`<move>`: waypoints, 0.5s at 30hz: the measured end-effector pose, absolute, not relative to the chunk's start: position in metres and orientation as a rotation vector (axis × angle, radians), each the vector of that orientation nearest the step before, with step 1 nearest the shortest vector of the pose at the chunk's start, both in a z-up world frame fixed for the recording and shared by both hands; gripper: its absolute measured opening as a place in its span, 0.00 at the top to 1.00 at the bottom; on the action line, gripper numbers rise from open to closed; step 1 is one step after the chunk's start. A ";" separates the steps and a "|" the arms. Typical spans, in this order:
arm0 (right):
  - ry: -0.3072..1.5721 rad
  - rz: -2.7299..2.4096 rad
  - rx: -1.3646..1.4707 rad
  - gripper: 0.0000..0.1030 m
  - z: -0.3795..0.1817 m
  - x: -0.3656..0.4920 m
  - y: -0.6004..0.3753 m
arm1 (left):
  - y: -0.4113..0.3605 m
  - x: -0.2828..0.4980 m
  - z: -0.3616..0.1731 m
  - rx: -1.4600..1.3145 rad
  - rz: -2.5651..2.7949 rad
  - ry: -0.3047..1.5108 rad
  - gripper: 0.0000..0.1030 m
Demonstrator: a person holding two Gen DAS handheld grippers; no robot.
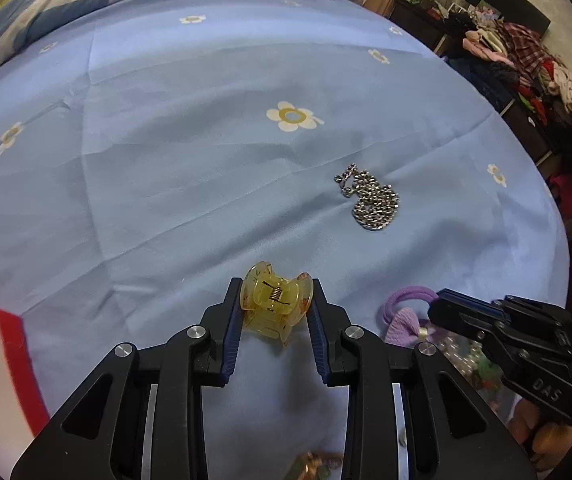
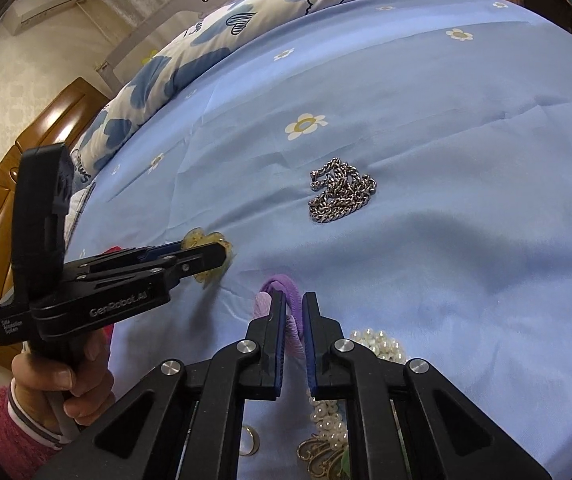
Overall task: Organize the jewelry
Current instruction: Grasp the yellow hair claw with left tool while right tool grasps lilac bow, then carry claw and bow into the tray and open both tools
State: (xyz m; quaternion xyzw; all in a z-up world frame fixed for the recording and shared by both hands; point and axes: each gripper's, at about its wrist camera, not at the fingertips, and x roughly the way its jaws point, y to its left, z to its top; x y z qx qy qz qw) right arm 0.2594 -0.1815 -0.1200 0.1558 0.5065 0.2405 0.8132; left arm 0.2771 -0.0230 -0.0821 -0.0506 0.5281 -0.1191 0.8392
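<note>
My left gripper [image 1: 276, 300] is shut on a yellow hair claw clip [image 1: 276, 304] just above the blue bedsheet; it also shows in the right wrist view [image 2: 210, 256]. My right gripper [image 2: 293, 304] is shut on a purple hair tie with a bow [image 2: 282, 292], which also shows in the left wrist view [image 1: 405, 312]. A silver chain necklace [image 1: 371, 198] lies piled on the sheet farther ahead; in the right wrist view it [image 2: 341, 196] is ahead and slightly right. A pearl strand [image 2: 377, 344] and gold pieces [image 2: 317, 456] lie under my right gripper.
A red-edged box [image 1: 10, 340] sits at the left edge of the left wrist view. A patterned quilt [image 1: 86, 0] lies across the far side of the bed. A pile of clothes [image 1: 525, 68] stands beyond the bed's right edge.
</note>
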 end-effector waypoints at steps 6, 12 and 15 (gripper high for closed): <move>1.056 0.537 0.343 0.93 -0.105 0.253 -0.175 | -0.002 0.252 -0.058 -0.161 -0.235 1.074 0.73; 1.037 0.581 0.338 0.93 -0.090 0.242 -0.153 | 0.026 0.218 -0.039 -0.213 -0.190 1.031 0.73; 1.032 0.604 0.334 0.93 -0.084 0.236 -0.141 | 0.043 0.199 -0.034 -0.241 -0.160 1.018 0.73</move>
